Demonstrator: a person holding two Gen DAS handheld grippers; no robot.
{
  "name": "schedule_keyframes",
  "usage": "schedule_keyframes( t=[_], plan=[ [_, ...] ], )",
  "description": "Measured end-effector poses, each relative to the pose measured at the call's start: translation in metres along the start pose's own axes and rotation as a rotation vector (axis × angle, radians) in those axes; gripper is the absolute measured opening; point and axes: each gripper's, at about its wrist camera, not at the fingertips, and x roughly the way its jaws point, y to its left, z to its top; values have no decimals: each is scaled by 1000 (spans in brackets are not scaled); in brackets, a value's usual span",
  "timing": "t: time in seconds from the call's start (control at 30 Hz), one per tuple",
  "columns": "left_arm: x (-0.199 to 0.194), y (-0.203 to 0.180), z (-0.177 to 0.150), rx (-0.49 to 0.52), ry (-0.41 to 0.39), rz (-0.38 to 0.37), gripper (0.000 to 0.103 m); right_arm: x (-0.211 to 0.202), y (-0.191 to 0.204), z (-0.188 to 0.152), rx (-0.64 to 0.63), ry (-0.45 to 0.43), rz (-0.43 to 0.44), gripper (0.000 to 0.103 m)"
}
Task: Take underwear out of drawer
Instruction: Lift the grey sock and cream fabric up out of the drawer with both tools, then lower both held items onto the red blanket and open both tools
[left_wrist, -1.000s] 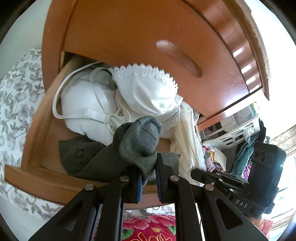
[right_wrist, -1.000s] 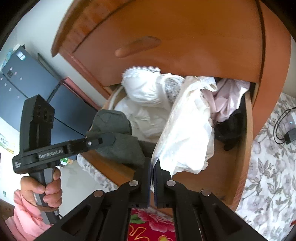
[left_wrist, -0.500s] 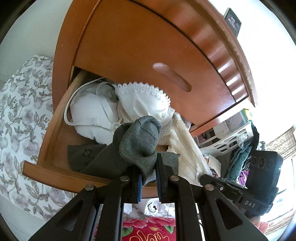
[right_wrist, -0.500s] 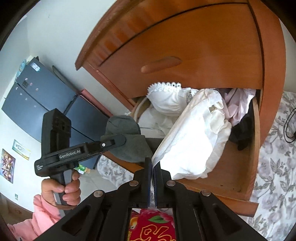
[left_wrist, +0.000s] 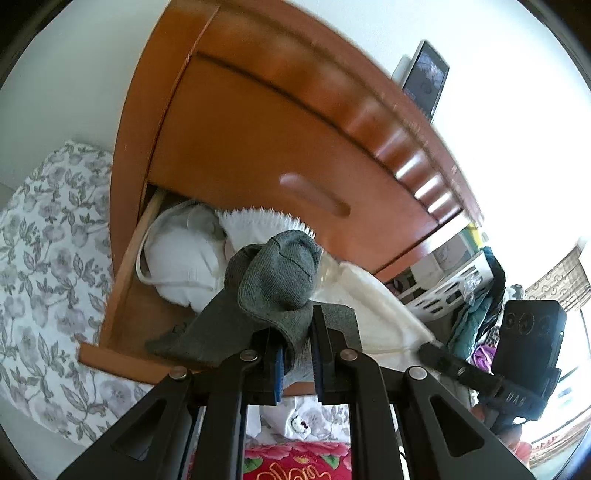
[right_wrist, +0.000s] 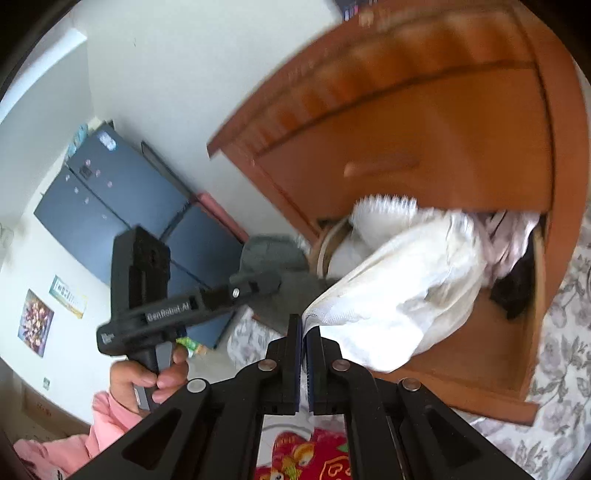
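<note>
My left gripper (left_wrist: 297, 349) is shut on a grey knitted garment (left_wrist: 271, 277), held up in front of the open wooden drawer (left_wrist: 122, 363). A cream-white underwear piece (right_wrist: 399, 295) is pinched at its hem by my shut right gripper (right_wrist: 303, 325) and stretches back toward the drawer (right_wrist: 495, 391). White lace-edged underwear (left_wrist: 258, 221) and a white bra (left_wrist: 181, 258) still lie inside. In the right wrist view, pink (right_wrist: 509, 236) and black (right_wrist: 517, 288) garments sit at the drawer's right end. The left gripper's body (right_wrist: 177, 310) shows there, held by a hand (right_wrist: 155, 376).
The closed upper drawer front (left_wrist: 280, 155) with its handle hangs over the open one. Floral bedding (left_wrist: 40, 266) lies left and below. A white basket of clothes (left_wrist: 458, 284) stands at the right. A dark blue fridge (right_wrist: 122, 206) stands by the wall; red flowered fabric (right_wrist: 306, 458) lies beneath.
Both grippers have pulled back and upward from the drawer, drawing the grey garment and the cream-white piece farther out. The drawer looks smaller and more of the room shows.
</note>
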Motion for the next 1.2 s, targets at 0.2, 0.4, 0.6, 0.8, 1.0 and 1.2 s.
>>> schedule_keyframes(
  t=[0.2,0.4,0.6,0.8,1.0,1.2],
  plan=[
    [-24,-18,16,39,-71,-14,12,-45,11,29,-16,-135,3,2],
    [-49,-39,15,87,-118,-51,12,-83,30,44,-60,-214,-14,2],
    [-76,-66,13,147,-162,-89,12,-121,45,45,-97,-289,-7,2],
    [-103,-93,5,210,-202,-133,12,-161,66,42,-151,-358,4,2],
    [-121,-119,-9,271,-224,-167,13,-200,86,30,-195,-422,0,2],
    [-137,-135,-23,314,-241,-188,13,-235,99,14,-225,-480,-13,2]
  ],
)
